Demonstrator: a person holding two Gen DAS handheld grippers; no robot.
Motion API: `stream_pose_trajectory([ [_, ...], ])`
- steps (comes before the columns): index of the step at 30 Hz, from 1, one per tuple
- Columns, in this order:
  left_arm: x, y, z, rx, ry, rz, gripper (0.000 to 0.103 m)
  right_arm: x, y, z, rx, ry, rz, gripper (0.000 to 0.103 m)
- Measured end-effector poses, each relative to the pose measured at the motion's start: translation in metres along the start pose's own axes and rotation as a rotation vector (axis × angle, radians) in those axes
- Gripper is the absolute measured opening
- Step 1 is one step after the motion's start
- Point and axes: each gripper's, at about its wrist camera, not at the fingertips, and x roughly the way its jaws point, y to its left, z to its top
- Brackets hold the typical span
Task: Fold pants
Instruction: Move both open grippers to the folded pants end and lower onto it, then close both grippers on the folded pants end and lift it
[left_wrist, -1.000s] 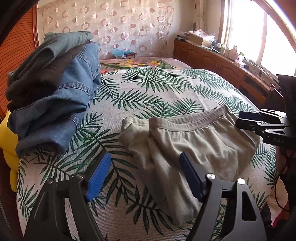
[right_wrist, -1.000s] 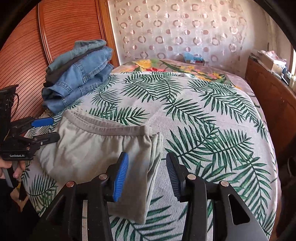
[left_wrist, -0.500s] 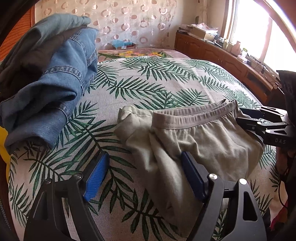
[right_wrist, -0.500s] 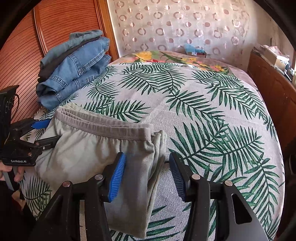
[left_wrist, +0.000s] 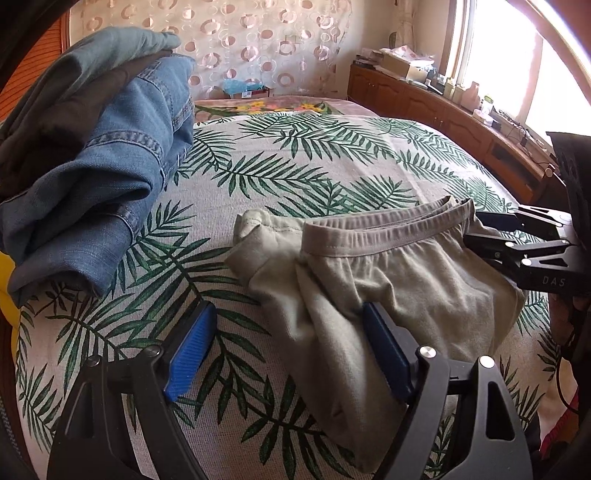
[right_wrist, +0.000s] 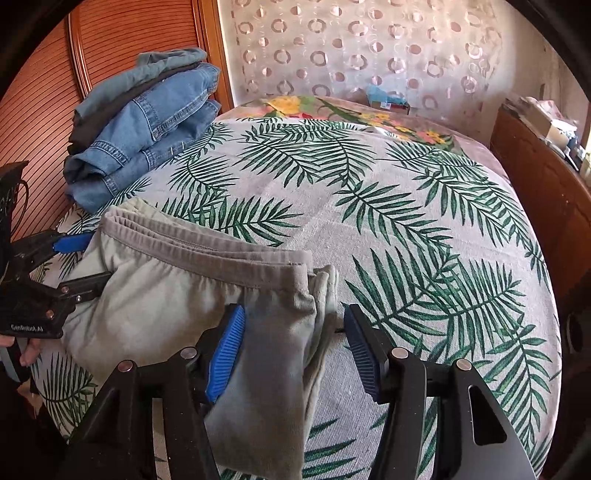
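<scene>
Left wrist view: a stack of folded jeans (left_wrist: 92, 155) fills the upper left of the frame, resting on the palm-leaf bedspread (left_wrist: 295, 162) of the bed; a wooden cabinet (left_wrist: 424, 107) carrying small clutter runs along the upper right under a bright window. The grey-green pants (left_wrist: 388, 280) lie folded on the bedspread at centre right, waistband toward the top of the frame. The left gripper (left_wrist: 288, 350) at the bottom edge stands wide open and holds nothing; its right blue pad lies against the near fold of the pants, its left pad over bare bedspread. The right gripper (left_wrist: 487, 232) enters from the right edge at the waistband end, its jaws parted with the cloth edge at their tips; whether it grips cannot be told. Right wrist view: the jeans (right_wrist: 144, 125) sit upper left before a slatted wooden headboard (right_wrist: 48, 110). The pants (right_wrist: 192, 302) lie lower left. The right gripper (right_wrist: 295, 347) is open, straddling the pants' right-hand folded edge. The left gripper (right_wrist: 85, 258) reaches in from the left edge, open, at the other end of the waistband.
</scene>
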Motion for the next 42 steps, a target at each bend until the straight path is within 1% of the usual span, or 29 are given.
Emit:
stream_pose_trajectory([
  [5,0.001,-0.001,0.0,0.0,-0.001,0.0,0.082,0.006,-0.002,0.008,0.016,0.008,0.019,0.058],
  [9,0.001,-0.001,0.0,-0.002,-0.001,-0.002,0.082,0.005,-0.002,0.004,0.014,-0.012,0.015,0.058],
  [11,0.0,0.001,0.001,-0.012,-0.002,-0.015,0.082,0.005,-0.001,0.003,0.006,-0.019,0.008,0.058],
  [13,0.0,0.005,0.003,-0.023,-0.002,-0.034,0.082,0.005,0.0,0.002,0.002,-0.019,0.006,0.055],
  [15,-0.001,0.008,0.006,-0.028,-0.001,-0.05,0.073,0.003,0.0,0.001,-0.001,-0.018,0.012,0.048],
  [22,0.003,0.015,0.014,-0.069,-0.003,-0.092,0.059,0.001,-0.001,0.002,0.007,-0.011,0.037,0.035],
  [24,0.004,0.017,0.015,-0.085,-0.005,-0.109,0.046,0.001,-0.002,0.003,0.01,-0.01,0.041,0.031],
  [25,0.004,0.017,0.015,-0.089,-0.003,-0.121,0.043,0.001,-0.001,0.003,0.007,-0.008,0.043,0.03],
  [26,0.004,0.015,0.015,-0.08,-0.002,-0.124,0.035,0.001,-0.001,0.003,0.002,-0.008,0.044,0.028],
  [27,0.003,0.01,0.015,-0.056,-0.006,-0.123,0.03,0.001,0.0,0.003,-0.001,-0.009,0.047,0.026],
  [28,0.001,0.007,0.015,-0.039,-0.016,-0.115,0.028,0.001,0.0,0.002,-0.001,-0.011,0.052,0.024],
  [29,-0.003,0.002,0.015,-0.02,-0.028,-0.109,0.023,0.0,0.0,0.002,-0.001,-0.013,0.056,0.021],
  [30,-0.005,0.001,0.015,-0.014,-0.036,-0.109,0.02,0.0,-0.001,0.002,0.001,-0.015,0.063,0.015],
  [33,-0.02,-0.004,0.016,0.002,-0.079,-0.116,0.016,-0.002,-0.002,0.0,0.013,-0.027,0.083,0.012],
  [40,-0.052,-0.015,0.019,0.025,-0.156,-0.137,0.015,-0.025,0.001,-0.004,0.025,-0.106,0.09,0.011],
  [42,-0.06,-0.018,0.021,0.029,-0.177,-0.13,0.015,-0.035,0.002,-0.005,0.021,-0.132,0.085,0.011],
])
